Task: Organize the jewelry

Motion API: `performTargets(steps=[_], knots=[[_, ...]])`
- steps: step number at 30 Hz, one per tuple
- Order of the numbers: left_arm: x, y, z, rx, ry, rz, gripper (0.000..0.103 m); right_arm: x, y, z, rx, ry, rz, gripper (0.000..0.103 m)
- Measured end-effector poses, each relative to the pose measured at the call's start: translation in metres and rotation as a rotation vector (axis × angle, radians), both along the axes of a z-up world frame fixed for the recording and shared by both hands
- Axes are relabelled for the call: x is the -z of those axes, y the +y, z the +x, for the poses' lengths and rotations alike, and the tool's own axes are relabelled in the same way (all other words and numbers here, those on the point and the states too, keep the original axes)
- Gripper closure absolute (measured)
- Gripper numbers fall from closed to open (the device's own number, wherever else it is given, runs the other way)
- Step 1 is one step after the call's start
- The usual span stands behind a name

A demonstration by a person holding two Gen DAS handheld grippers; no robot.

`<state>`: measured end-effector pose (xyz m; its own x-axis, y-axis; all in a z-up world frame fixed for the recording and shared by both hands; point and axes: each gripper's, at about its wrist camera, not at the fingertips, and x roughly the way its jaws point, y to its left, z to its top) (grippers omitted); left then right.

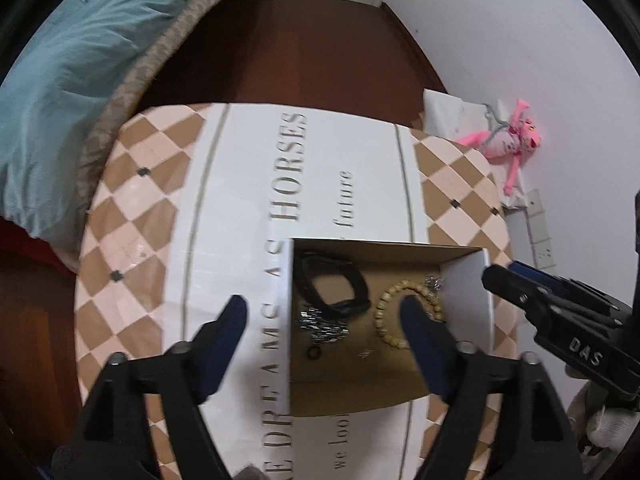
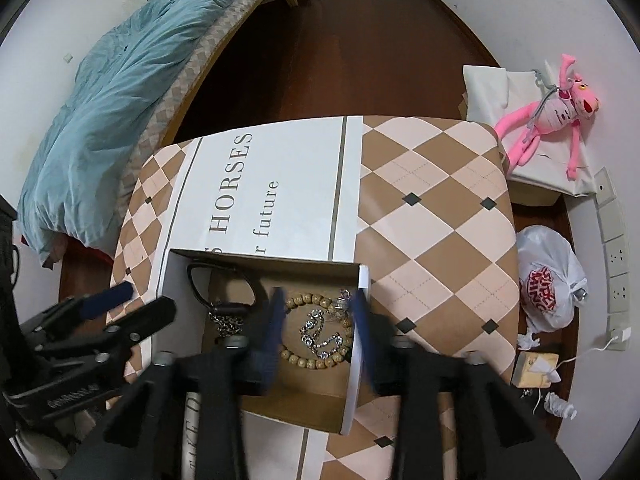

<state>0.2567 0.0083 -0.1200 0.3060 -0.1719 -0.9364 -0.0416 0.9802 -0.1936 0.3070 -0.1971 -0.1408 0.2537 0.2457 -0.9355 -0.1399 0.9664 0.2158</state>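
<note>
An open cardboard box (image 1: 468, 292) (image 2: 356, 360) with white outer walls sits on the table. Inside lie a black band (image 1: 332, 284) (image 2: 200, 280), a wooden bead bracelet (image 1: 386, 320) (image 2: 304, 360), a silver chain (image 1: 320, 326) (image 2: 226, 322) and a sparkly silver piece (image 2: 322, 334). My left gripper (image 1: 324, 316) is open and empty, its fingers straddling the box's left wall. My right gripper (image 2: 318, 312) is open and empty above the bead bracelet, at the box's right wall. It also shows in the left wrist view (image 1: 504, 276).
The table wears a brown and cream checked cloth (image 2: 432, 216) with a white printed panel (image 1: 280, 176). A bed with a blue duvet (image 2: 112, 104) is at the left. A pink plush toy (image 2: 556, 116), a plastic bag (image 2: 548, 280) and wall sockets (image 2: 616, 256) are at the right.
</note>
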Motion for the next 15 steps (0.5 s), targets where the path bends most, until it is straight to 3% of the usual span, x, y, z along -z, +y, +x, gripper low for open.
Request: performTargets(steps=[2, 6, 11, 15], knots=[[-0.002, 0.003, -0.004, -0.009, -0.016, 0.039, 0.012, 0.001, -0.001, -0.004, 0.011, 0.003, -0.006, 0.046], [-0.005, 0.007, -0.013, -0.034, -0.059, 0.106, 0.007, 0.002, 0.001, -0.014, 0.024, -0.004, -0.072, 0.013], [0.0, 0.005, -0.026, -0.036, -0.078, 0.177, 0.005, 0.01, 0.006, -0.038, 0.046, 0.001, -0.201, 0.003], [0.005, 0.002, -0.036, -0.036, -0.071, 0.19, 0.005, 0.016, 0.005, -0.056, 0.065, 0.002, -0.237, 0.002]])
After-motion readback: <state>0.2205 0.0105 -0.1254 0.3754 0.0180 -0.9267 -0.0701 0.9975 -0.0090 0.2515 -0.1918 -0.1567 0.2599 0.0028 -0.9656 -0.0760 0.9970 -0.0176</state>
